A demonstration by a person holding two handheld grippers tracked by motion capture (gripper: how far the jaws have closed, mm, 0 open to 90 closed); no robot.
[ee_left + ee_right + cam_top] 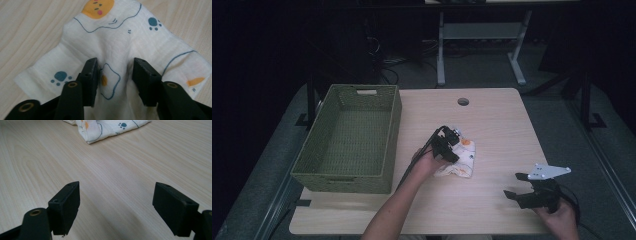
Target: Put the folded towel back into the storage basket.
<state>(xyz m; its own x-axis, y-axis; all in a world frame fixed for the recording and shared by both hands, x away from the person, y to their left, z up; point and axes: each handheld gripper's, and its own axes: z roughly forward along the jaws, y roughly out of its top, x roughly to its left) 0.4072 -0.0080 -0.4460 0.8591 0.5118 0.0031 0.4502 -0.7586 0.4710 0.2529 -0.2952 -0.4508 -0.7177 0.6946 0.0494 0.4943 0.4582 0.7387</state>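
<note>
Cloth point(460, 159) lies bunched near the table's point(492, 120) middle in the high view, with the green basket point(349, 140) well apart at its 9 o'clock. The left gripper point(447, 145) is down on the cloth's 10 o'clock part; the right gripper point(524, 187) hovers at the cloth's 4 o'clock, jaws apart, holding nothing.

Left gripper view: the left gripper point(115, 80) straddles a raised fold of cloth point(120, 42), jaws part open with fabric bulging between them, not yet clamped. It looks thin, soft and light, likely to sag and unfold when lifted. A ridge like this one seems the best hold.

Right gripper view: the right gripper point(116, 207) has its jaws wide over bare table point(112, 170), the cloth point(105, 128) at 12 o'clock.
</note>
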